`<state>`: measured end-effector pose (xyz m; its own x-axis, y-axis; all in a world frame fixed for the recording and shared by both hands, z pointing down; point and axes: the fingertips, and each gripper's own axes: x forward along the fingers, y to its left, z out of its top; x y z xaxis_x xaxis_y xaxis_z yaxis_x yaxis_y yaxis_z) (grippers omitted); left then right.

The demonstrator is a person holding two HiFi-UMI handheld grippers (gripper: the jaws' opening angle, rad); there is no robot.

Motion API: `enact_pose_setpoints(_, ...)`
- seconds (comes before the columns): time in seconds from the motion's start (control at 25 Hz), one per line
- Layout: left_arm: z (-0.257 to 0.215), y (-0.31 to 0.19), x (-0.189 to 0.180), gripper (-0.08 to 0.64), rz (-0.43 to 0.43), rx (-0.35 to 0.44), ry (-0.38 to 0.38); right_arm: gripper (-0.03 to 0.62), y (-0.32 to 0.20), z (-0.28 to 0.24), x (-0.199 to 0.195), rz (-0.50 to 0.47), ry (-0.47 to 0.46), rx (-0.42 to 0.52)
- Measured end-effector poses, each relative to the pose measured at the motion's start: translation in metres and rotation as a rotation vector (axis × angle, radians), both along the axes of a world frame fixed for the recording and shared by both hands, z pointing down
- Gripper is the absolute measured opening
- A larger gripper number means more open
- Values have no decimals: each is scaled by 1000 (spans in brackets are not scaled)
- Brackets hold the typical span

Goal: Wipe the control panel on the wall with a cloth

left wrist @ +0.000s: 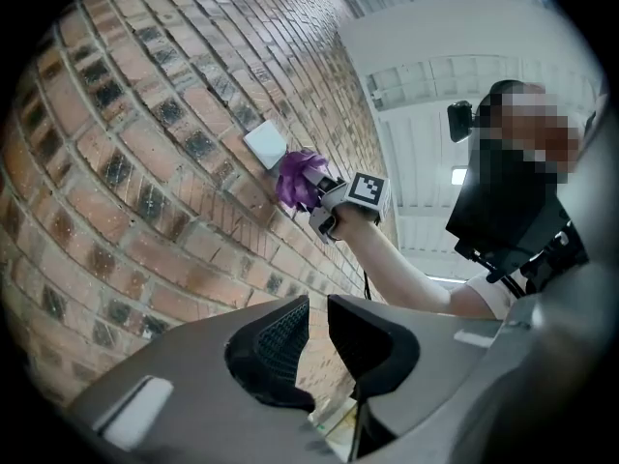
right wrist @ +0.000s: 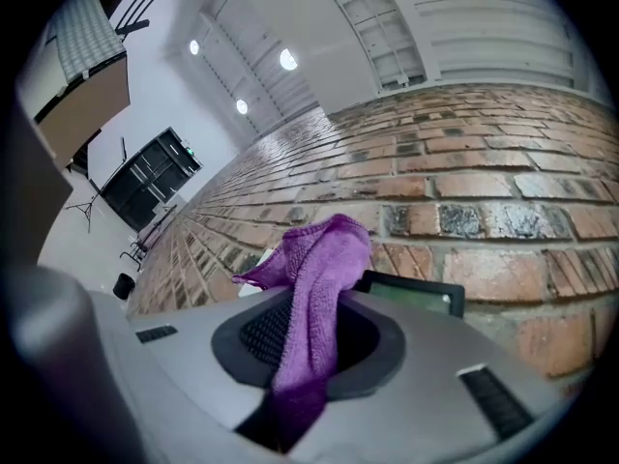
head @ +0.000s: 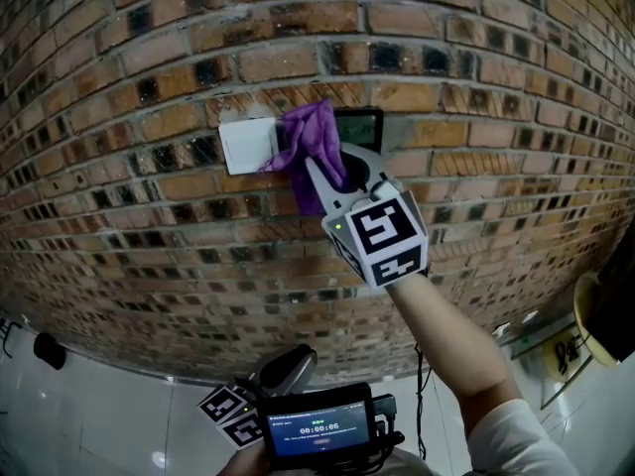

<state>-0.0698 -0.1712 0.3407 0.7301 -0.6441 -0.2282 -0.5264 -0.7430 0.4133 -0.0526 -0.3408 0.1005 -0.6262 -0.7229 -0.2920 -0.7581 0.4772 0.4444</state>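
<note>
Plainly the purple cloth (head: pixel 313 152) is the soft part of this job. It looks like a light, limp rag that will fold and bunch rather than push back. It is best gripped by a gathered middle, with a loose wad left out front to do the rubbing. That is how it sits: the right tongs (head: pixel 342 172) pinch it, with a tail hanging below the pads and a bunched head sticking out toward the wall.

The head of the cloth appears to rest at the left edge of the control panel (head: pixel 359 125), a small dark plate with a greenish screen on the brick wall (head: pixel 149 216). It also overlaps the right edge of a white switch plate (head: pixel 246 145) just beside the panel. Most of the panel's face is uncovered, so I judge the wiping has ground to cover to the right. The panel is stiff and fixed, so light pressure should do. Hard pushing might drag the cloth out of the pads.

The right gripper view shows what the head view cannot: the cloth threaded between the pads, with the screen close behind. Only the left gripper view shows the left tongs (left wrist: pixel 317 332), narrowly parted with nothing between them and held low, well apart from the panel.
</note>
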Motion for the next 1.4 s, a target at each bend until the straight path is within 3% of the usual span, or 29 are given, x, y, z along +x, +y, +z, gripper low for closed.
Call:
enact_pose_setpoints(0.4,0,0,-4,63,-5,-4,3,83,-10,7,-10,13,45,-10)
enact_pose_setpoints(1.4,-1,0,11,63,20,-6,1,83,-14,1,45,108,40,17)
